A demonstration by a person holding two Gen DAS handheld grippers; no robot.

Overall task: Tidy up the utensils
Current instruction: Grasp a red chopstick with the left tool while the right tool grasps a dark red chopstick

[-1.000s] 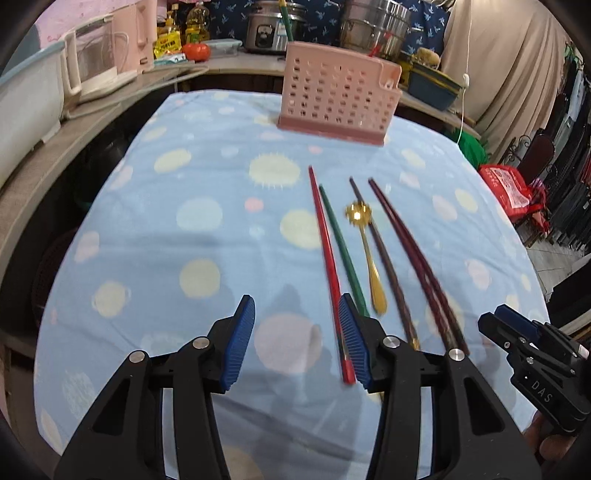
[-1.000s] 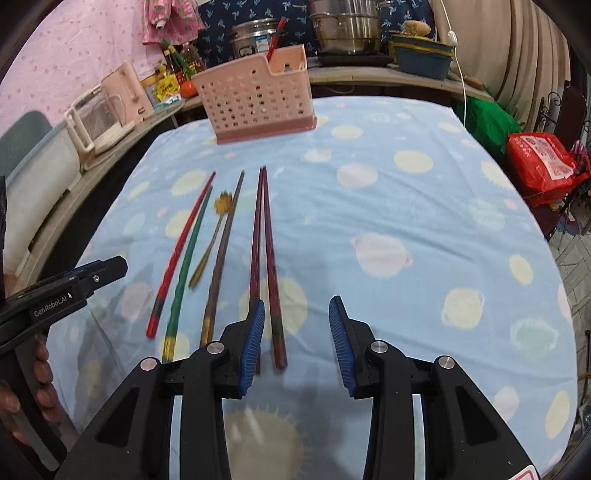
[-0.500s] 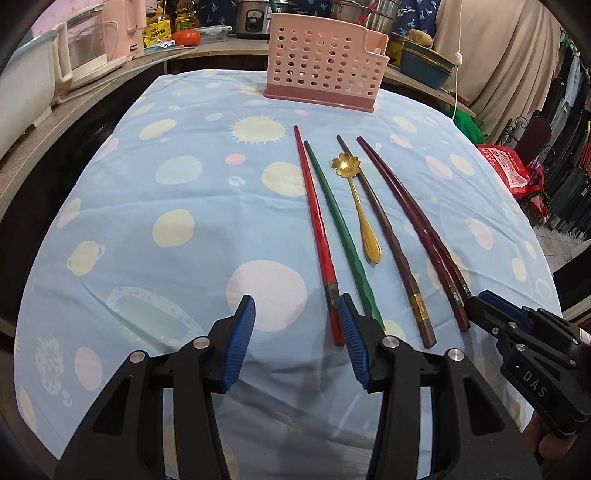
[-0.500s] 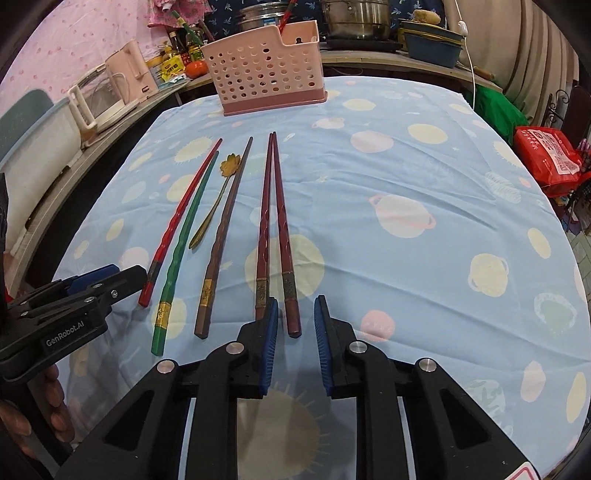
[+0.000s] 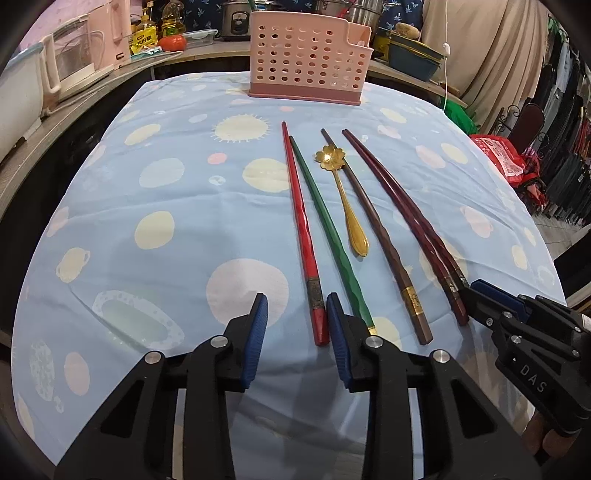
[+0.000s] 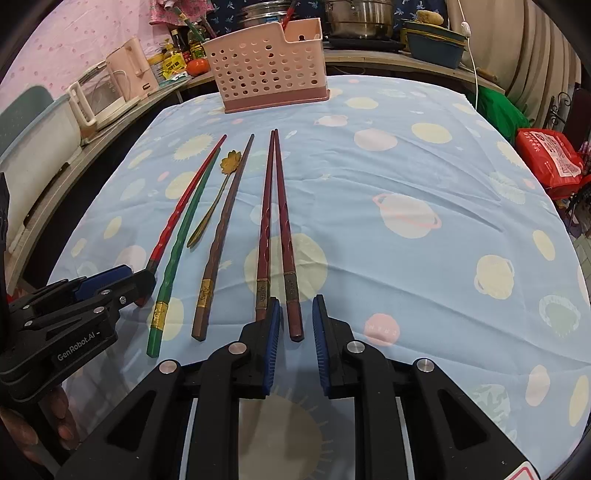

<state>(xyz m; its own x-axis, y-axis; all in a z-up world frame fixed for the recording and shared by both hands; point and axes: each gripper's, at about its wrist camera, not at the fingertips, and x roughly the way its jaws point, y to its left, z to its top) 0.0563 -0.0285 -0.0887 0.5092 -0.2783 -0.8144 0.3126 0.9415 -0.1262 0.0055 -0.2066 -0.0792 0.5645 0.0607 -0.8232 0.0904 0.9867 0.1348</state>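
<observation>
On the blue patterned tablecloth lie a red chopstick (image 5: pixel 303 236), a green chopstick (image 5: pixel 328 229), a gold flower spoon (image 5: pixel 343 195), a brown chopstick (image 5: pixel 376 229) and two dark red chopsticks (image 5: pixel 402 206). A pink perforated utensil basket (image 5: pixel 306 62) stands at the far end. My left gripper (image 5: pixel 295 310) is open, its right finger between the near ends of the red and green chopsticks. My right gripper (image 6: pixel 296 314) is open around the near end of the right dark red chopstick (image 6: pixel 286 236); its left finger covers the end of the other one.
A kettle (image 6: pixel 129 70), bottles and a tomato (image 5: pixel 173 42) sit on the counter at the left. Pots (image 6: pixel 358 16) and a blue basin (image 6: pixel 434 48) stand behind the basket. A red bag (image 6: pixel 546 158) lies off the right table edge.
Both grippers drew back toward the near ends of the chopsticks. The left gripper's jaws narrowed. The right gripper narrowed, then opened slightly around the dark red chopstick's end.
</observation>
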